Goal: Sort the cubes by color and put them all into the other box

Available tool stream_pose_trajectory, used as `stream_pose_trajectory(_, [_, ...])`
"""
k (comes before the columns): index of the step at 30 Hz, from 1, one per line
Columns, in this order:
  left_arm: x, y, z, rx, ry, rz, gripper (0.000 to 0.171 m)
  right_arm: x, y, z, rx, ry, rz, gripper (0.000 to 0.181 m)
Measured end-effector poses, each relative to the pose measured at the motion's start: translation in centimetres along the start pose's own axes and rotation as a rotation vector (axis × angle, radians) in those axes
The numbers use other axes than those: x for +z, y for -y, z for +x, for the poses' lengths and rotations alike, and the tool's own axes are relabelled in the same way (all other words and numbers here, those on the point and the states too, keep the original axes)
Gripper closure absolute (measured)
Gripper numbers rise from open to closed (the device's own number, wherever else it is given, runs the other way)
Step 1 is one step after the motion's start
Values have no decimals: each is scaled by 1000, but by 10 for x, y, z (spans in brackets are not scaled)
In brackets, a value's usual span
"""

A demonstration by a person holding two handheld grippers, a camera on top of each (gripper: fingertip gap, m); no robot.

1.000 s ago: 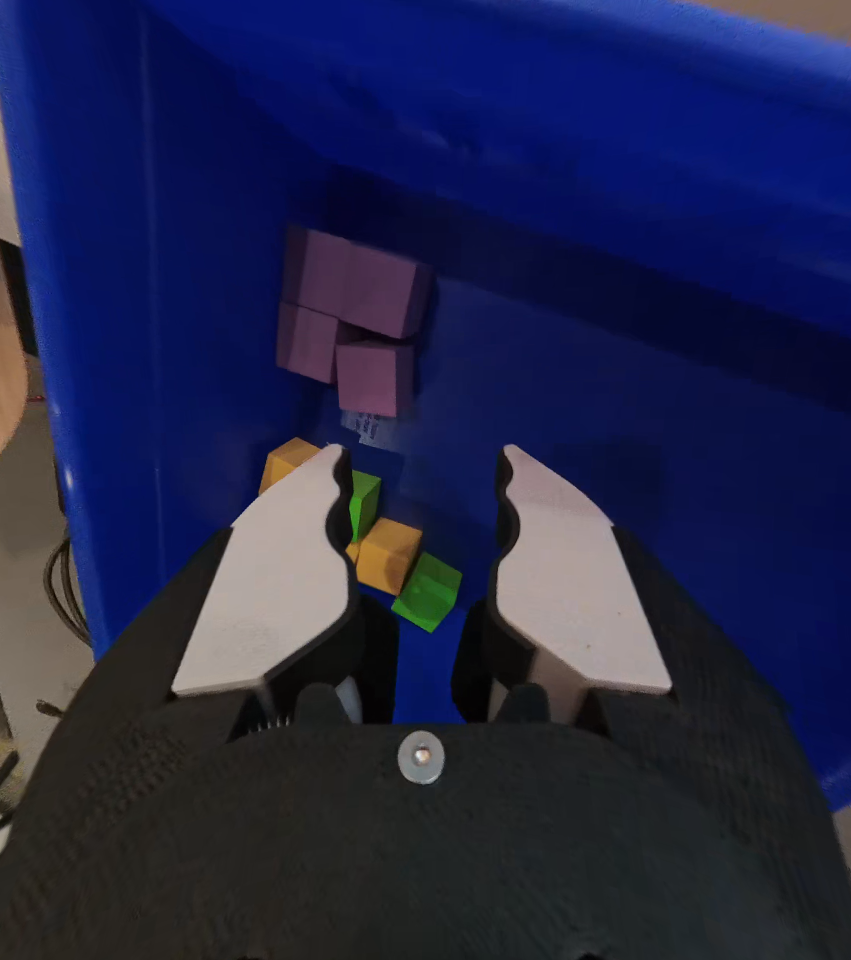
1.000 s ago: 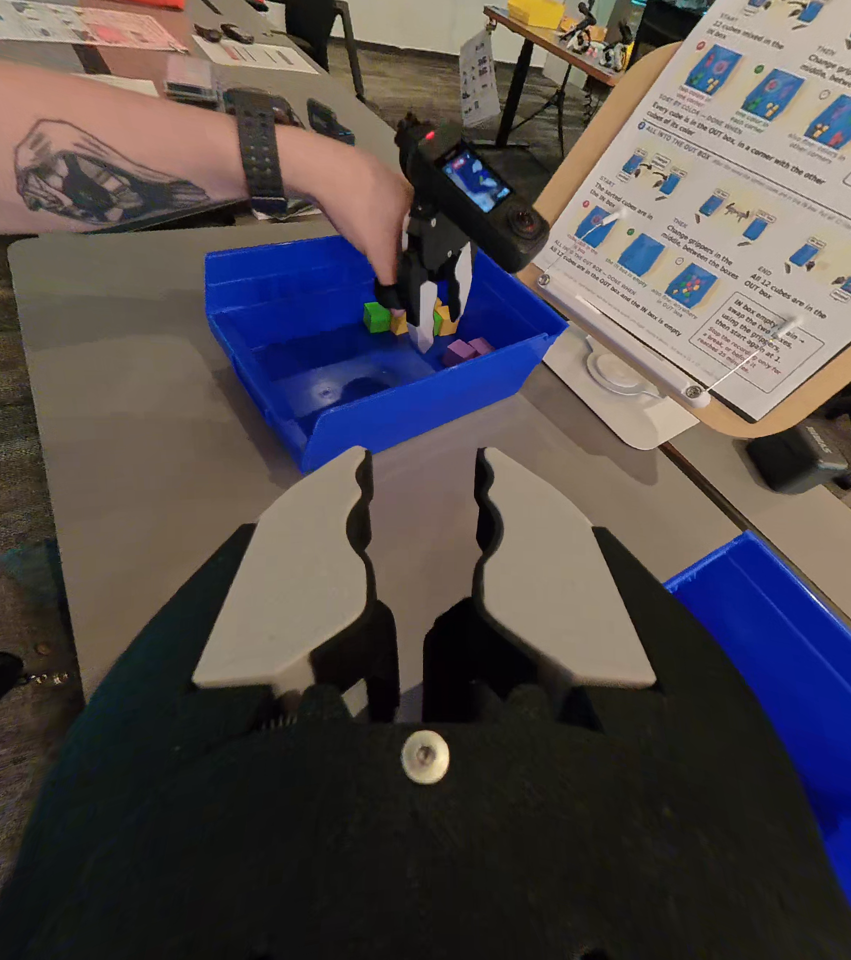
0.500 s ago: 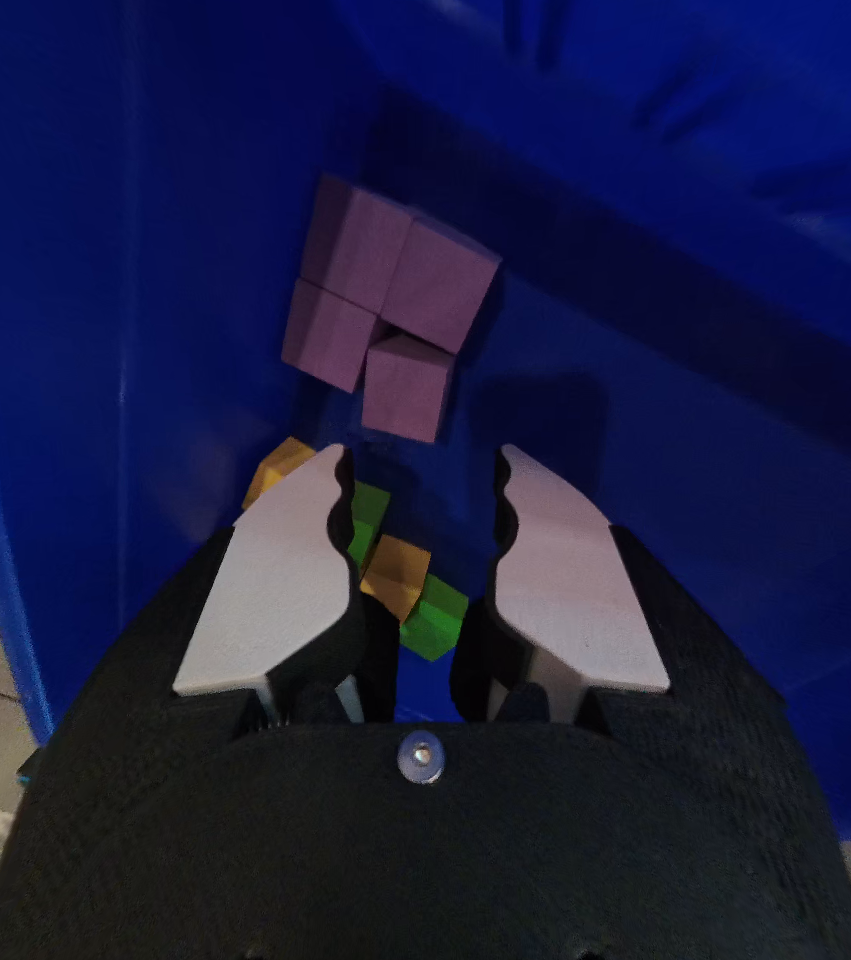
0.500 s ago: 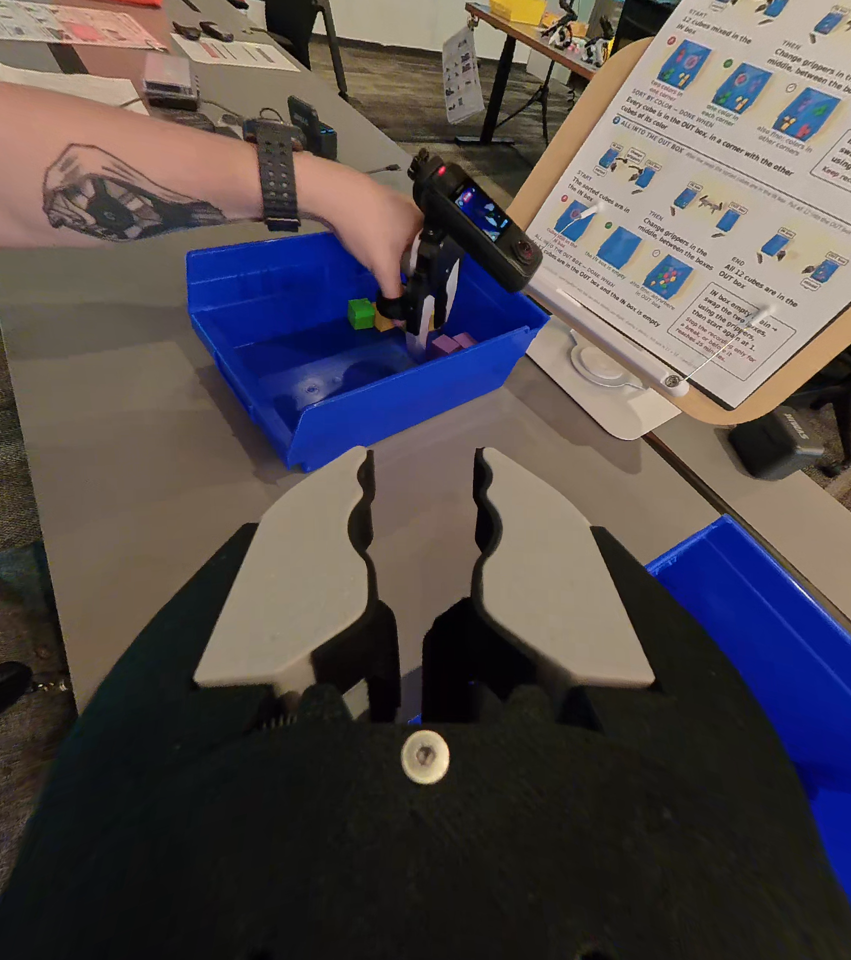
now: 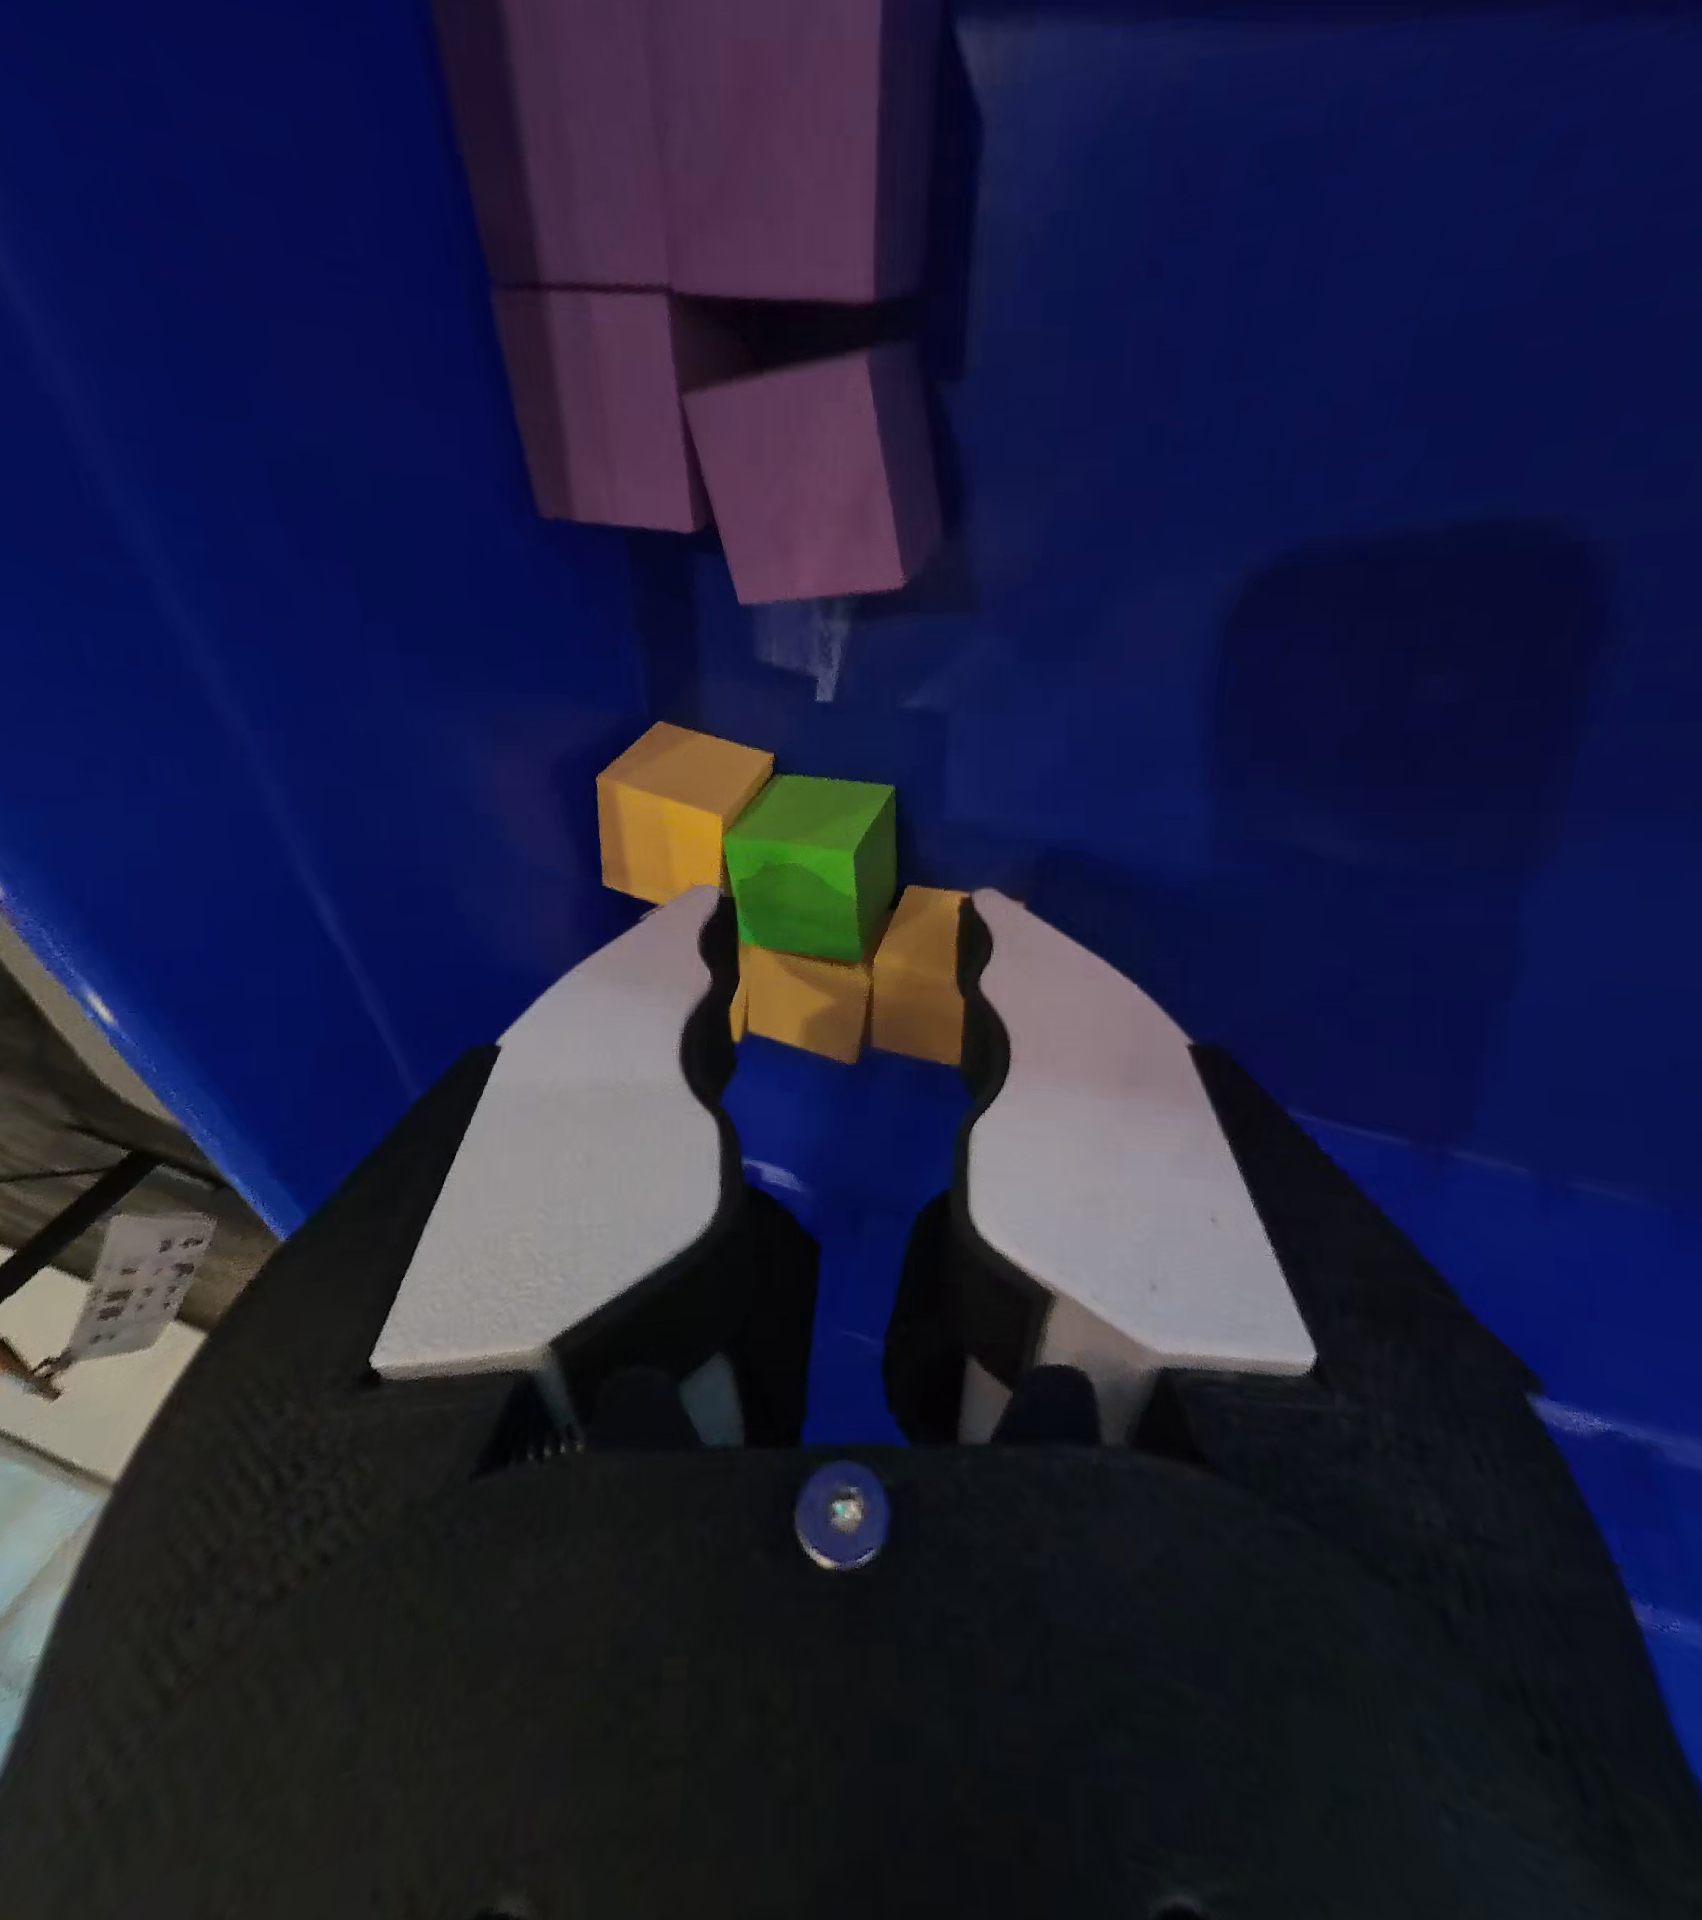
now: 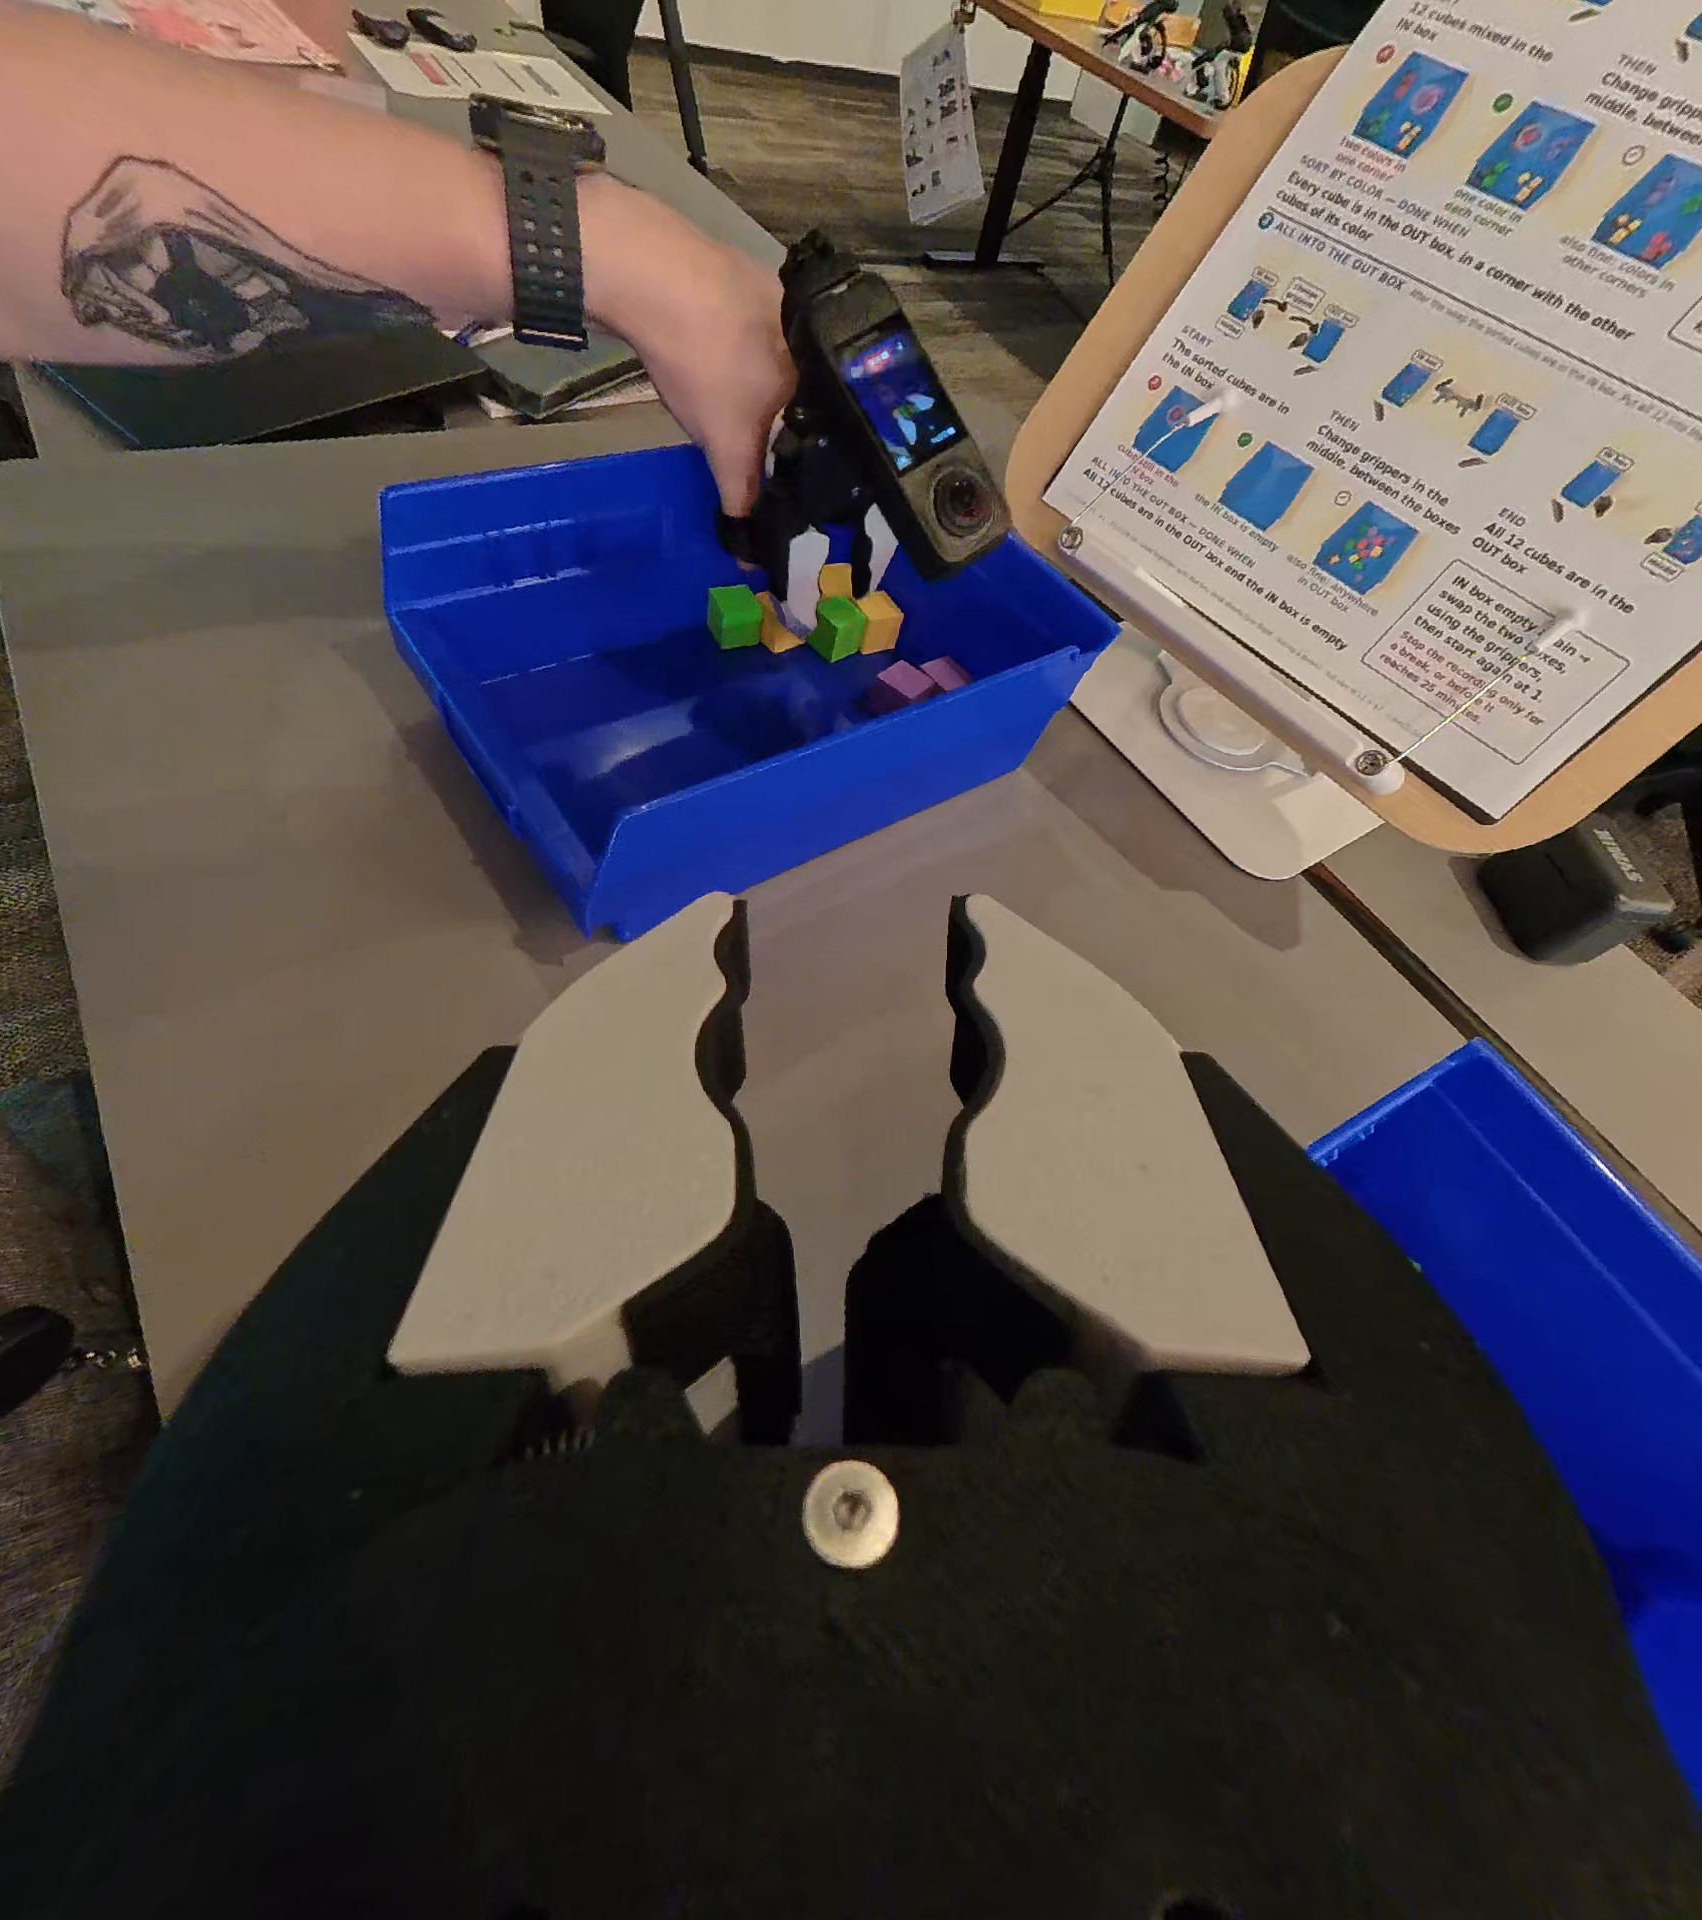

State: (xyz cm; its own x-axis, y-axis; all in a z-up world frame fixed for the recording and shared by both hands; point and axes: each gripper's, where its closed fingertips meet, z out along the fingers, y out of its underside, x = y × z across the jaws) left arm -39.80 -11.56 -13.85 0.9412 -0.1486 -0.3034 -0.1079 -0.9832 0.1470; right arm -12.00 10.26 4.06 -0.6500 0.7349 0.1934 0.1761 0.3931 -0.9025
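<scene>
your left gripper (image 5: 842,920) is down inside the far blue bin (image 6: 722,831), near its far right end. its jaws are spread, and the tips sit on either side of 2 orange cubes (image 5: 852,1008) that lie side by side on the bin floor. the tips are just beside those cubes; you cannot tell from the wrist view whether they press them. a green cube (image 5: 811,883) sits just beyond the tips, touching the 2 orange cubes and a 3rd orange cube (image 5: 675,810) to its left. a cluster of purple cubes (image 5: 722,312) lies apart from these, in the bin's near right corner. a 2nd green cube (image 6: 733,615) sits to the left of the group.

your right gripper (image 6: 847,914) hovers over the grey table (image 6: 255,831), jaws spread and holding nothing, between the far bin and a 2nd blue bin (image 6: 1553,1299) at near right. an instruction board (image 6: 1449,364) leans at far right.
</scene>
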Motion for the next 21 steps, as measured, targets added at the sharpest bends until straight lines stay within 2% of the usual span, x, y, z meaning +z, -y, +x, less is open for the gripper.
stream_pose_trajectory(12, [9,-4,-2,-33,-35,-43,133,2,-2,2,7,4,-4,145])
stream_pose_trajectory(17, [3,2,7,-64,-111,20,134,2,-2,4,14,6,-2,145])
stream_pose_trajectory(21, [2,3,6,-56,-97,22,133,2,-2,4,15,8,-3,145])
